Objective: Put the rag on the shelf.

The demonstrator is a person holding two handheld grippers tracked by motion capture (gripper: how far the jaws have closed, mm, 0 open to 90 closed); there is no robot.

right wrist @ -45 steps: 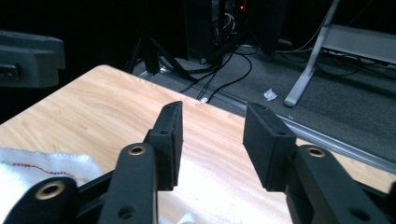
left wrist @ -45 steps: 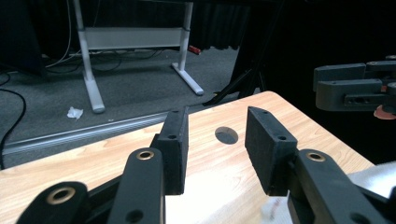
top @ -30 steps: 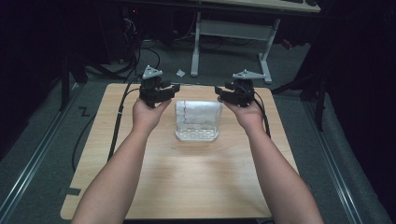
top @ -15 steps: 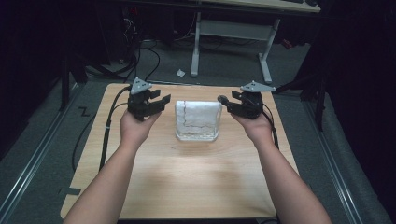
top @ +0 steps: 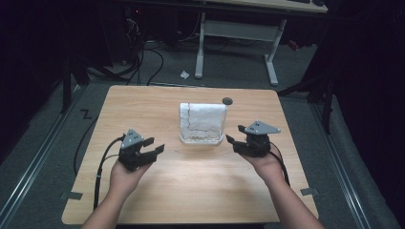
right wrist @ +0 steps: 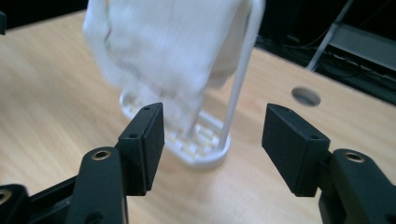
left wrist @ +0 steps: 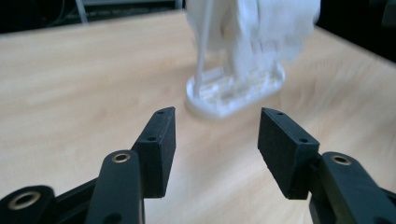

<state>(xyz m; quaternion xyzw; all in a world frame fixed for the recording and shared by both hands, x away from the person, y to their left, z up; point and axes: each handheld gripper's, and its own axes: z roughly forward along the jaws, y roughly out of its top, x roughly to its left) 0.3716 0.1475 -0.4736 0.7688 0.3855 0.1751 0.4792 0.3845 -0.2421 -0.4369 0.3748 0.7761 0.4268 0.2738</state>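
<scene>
Lower left of the high view, your left claw (top: 152, 147) gapes wide and empty. At centre, the white cloth-draped rack (top: 202, 123) stands on the counter (top: 143, 102); the gripper views reveal its slatted base (left wrist: 236, 91). Right of it, your right claw (top: 233, 142) is wide too. Both have pulled back from the rack since earlier.

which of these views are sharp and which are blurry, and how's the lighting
High view: the table is evenly lit and fairly sharp, the room around it nearly black. Left gripper view: the black pads are crisp, the white cloth on its rack smeared. Right gripper view: likewise, sharp pads, blurred cloth.
</scene>
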